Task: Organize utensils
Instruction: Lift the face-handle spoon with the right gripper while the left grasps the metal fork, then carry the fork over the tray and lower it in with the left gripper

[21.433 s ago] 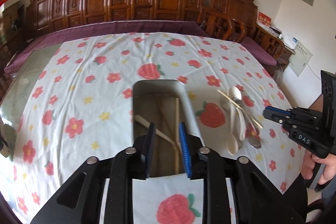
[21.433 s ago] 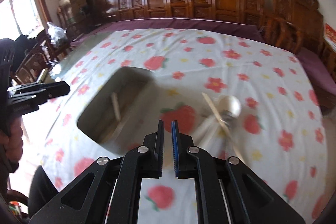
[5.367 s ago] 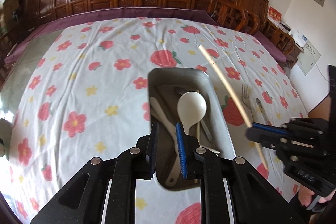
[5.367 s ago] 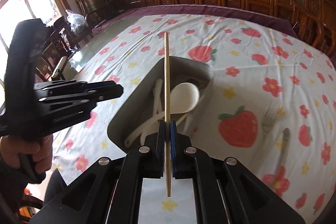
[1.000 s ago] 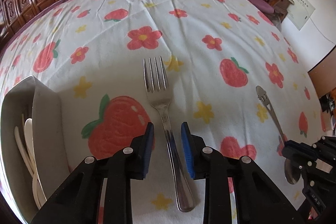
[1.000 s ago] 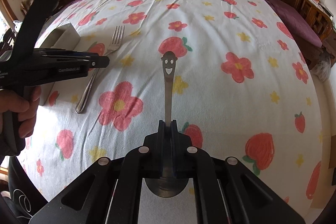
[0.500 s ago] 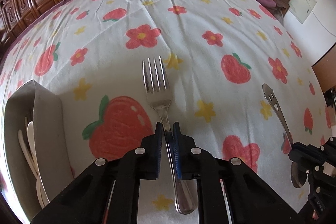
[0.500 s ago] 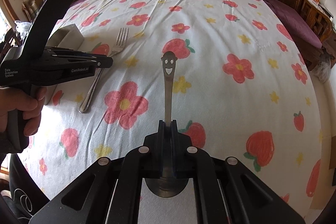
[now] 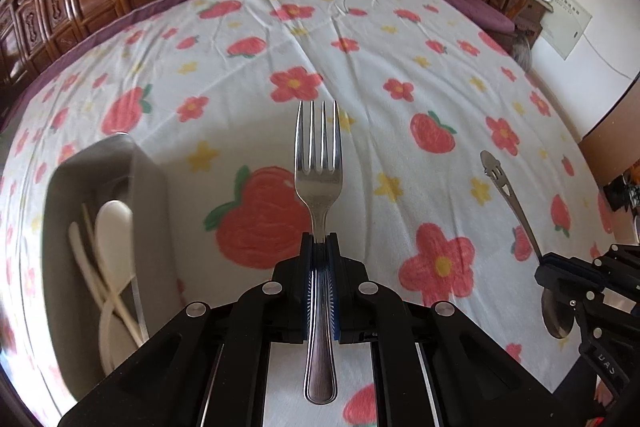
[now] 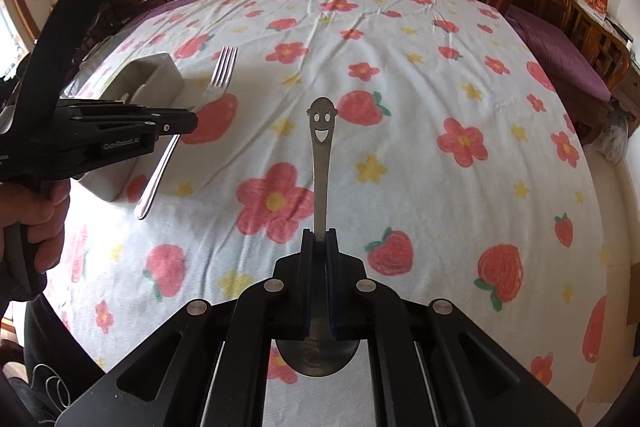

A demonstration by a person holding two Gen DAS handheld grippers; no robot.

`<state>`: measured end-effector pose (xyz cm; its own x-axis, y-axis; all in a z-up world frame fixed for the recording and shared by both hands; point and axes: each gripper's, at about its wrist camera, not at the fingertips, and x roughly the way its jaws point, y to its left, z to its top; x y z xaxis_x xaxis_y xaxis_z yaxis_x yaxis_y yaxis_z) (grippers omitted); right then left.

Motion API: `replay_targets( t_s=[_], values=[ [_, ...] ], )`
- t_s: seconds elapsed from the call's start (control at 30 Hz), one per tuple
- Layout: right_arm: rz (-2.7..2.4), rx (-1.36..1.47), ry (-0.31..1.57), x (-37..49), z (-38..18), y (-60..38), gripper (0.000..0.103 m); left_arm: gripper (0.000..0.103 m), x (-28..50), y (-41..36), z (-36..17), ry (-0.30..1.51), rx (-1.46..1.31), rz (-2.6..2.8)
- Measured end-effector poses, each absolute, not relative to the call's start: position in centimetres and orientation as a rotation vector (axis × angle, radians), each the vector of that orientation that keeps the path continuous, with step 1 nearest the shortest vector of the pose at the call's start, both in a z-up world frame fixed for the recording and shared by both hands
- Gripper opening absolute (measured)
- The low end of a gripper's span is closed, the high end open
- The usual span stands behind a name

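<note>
Left gripper (image 9: 320,247) jaws clamped on fork (image 9: 319,163), right gripper (image 10: 319,241) jaws clamped on spoon (image 10: 321,163), tray (image 9: 60,227) on surface (image 9: 360,27)

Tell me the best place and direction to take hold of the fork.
Grip the fork on its narrow neck, just behind the tines, closing on its two thin edges from the handle end. The left gripper is clamped exactly there, with the tines pointing forward and the handle running back between the fingers, so it probably won't pivot.
</note>
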<state>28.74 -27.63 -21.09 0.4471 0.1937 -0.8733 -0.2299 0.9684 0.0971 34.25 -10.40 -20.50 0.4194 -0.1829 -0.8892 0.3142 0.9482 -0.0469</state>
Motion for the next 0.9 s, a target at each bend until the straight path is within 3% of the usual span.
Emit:
replay_targets(
  t_s=[0.53, 0.9],
  values=[
    [0.318, -0.034, 0.984, 27.6, -16.4, -23.4, 0.007, 0.006, 30.6, -5.1, -14.5, 0.987, 0.103, -0.290],
    [0.377, -0.057, 0.957, 28.3, -14.8, -19.0, 0.007, 0.006, 29.7, 0.3, -13.4, 0.964, 0.063, -0.238]
  ],
)
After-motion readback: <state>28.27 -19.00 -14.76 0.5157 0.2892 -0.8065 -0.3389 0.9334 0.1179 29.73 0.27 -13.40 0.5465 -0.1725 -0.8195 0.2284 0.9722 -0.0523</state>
